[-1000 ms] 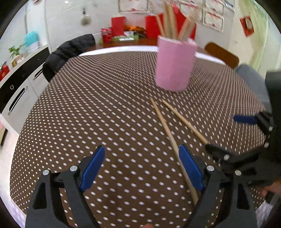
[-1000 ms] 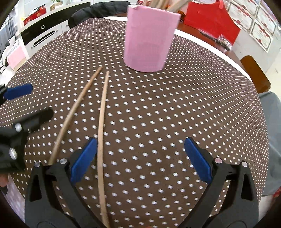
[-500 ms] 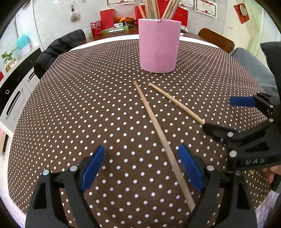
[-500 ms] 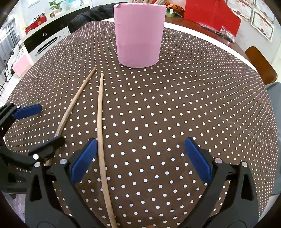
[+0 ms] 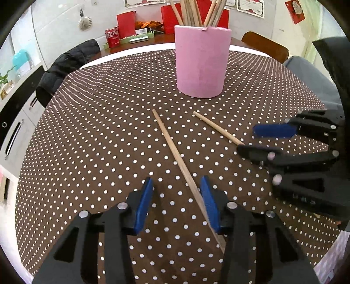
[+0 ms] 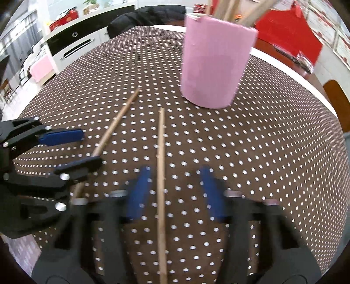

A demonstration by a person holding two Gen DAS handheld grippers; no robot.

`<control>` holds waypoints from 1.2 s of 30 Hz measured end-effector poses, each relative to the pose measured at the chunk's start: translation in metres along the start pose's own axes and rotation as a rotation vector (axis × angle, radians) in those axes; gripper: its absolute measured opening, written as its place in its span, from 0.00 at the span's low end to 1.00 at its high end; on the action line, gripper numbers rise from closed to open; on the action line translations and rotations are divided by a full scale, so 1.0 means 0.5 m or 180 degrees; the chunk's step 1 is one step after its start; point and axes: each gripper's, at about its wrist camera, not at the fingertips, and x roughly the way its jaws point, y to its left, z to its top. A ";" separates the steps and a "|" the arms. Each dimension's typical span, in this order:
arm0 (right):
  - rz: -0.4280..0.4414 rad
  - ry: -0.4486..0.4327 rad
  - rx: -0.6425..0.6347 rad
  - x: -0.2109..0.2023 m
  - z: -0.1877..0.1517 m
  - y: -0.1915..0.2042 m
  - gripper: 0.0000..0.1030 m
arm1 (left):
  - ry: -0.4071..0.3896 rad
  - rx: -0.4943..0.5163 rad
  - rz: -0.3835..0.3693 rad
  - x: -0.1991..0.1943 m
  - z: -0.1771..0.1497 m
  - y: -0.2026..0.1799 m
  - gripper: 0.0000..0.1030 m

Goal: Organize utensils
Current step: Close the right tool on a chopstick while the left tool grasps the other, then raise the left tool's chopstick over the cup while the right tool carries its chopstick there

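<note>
Two loose chopsticks lie flat on the dotted tablecloth (image 5: 91,139) in front of the pink cup (image 5: 202,63), and each has a claw coming down around it, so the step in hand looks like a double pick-up. In the left wrist view the left gripper (image 5: 178,203) has its jaws closing with the nearer chopstick (image 5: 175,150) running between them, close against the right-hand blue pad (image 5: 210,205); the other pad is clear of it, so nothing is pinched yet. In the right wrist view the right gripper (image 6: 176,194) is likewise closing, the other chopstick (image 6: 161,153) lying between its blurred pads with a gap on both sides, nearer the left-hand one. Both claws therefore stand open around their sticks, not gripping. The next move, as I judge it, calls for finishing each squeeze squarely on the thin shaft, lifting it clear of the cloth, tipping it upright and dropping it into the cup among the bundle of chopsticks (image 5: 196,12) already standing there. The sticks are pale wood, slender, straight and round, tapering slightly; their far tips point toward the cup and sit near each other, well short of its base. Being so thin, they may roll or slip from the pads.
</note>
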 end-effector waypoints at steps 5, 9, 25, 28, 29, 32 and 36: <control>0.0035 0.0013 -0.0011 -0.004 0.004 0.011 0.05 | 0.0033 0.0025 -0.0122 -0.003 0.003 0.006 0.07; 0.0349 -0.0236 0.0287 -0.029 -0.017 -0.022 0.05 | -0.0068 -0.0122 -0.0141 -0.016 -0.010 0.037 0.06; 0.0932 -0.1342 0.0612 -0.164 -0.008 -0.072 0.05 | -0.1322 -0.0618 -0.0213 -0.198 0.005 0.079 0.06; 0.0980 -0.1501 0.0652 -0.181 -0.004 -0.077 0.05 | -0.1525 -0.0609 -0.0222 -0.221 0.017 0.076 0.06; 0.0989 -0.1544 0.0658 -0.187 -0.004 -0.079 0.05 | -0.1592 -0.0604 -0.0235 -0.228 0.020 0.075 0.06; 0.1013 -0.1649 0.0657 -0.205 0.004 -0.090 0.05 | -0.1779 -0.0587 -0.0254 -0.247 0.038 0.071 0.06; 0.1006 -0.1803 0.0639 -0.229 0.020 -0.092 0.05 | -0.2112 -0.0556 -0.0318 -0.272 0.063 0.066 0.06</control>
